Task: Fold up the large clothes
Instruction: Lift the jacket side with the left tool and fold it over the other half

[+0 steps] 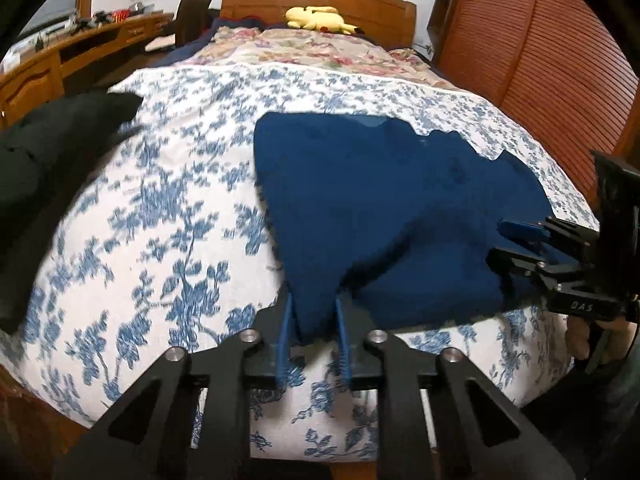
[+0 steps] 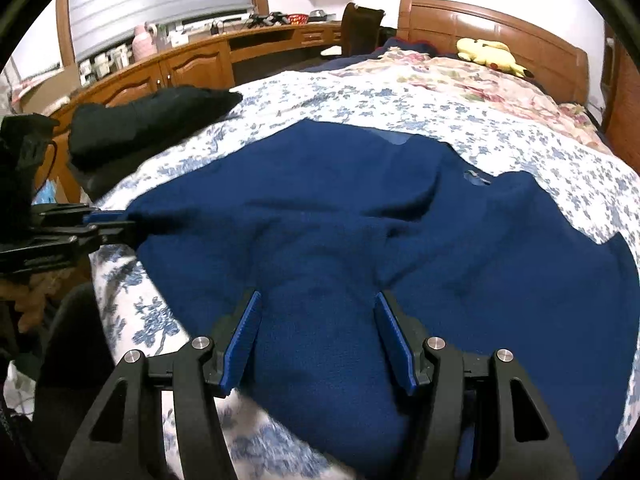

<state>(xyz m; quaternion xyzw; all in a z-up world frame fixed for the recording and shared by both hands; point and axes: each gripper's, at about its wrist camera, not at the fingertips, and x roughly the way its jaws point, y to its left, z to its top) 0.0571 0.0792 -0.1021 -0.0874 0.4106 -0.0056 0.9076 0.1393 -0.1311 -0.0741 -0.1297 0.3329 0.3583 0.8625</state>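
A dark blue garment [image 2: 360,220] is spread over the near end of the bed [image 1: 152,216], on the blue-flowered cover, well short of the wooden headboard [image 1: 320,4] and the yellow plush toy [image 1: 318,19] lying below it. The left gripper [image 1: 314,320] is seen pinched on the garment's near left corner, a peak of cloth being caught between its blue pads. The right gripper [image 2: 318,336] is held spread, with a hump of the garment's near edge lying between its fingers; the pads are not seen pressing on it, so that side is judged not yet gripped.

The main risk is judged to lie in this imbalance. If the left corner is lifted before the right jaws are closed, the garment would be dragged askew and the fold line lost. A thick bunch taken by the right jaws could carry two layers together, so creases would be set into the fold. A black garment [image 2: 152,116], heaped at the side of the bed away from the headboard, could be snagged by a wide leftward sweep.
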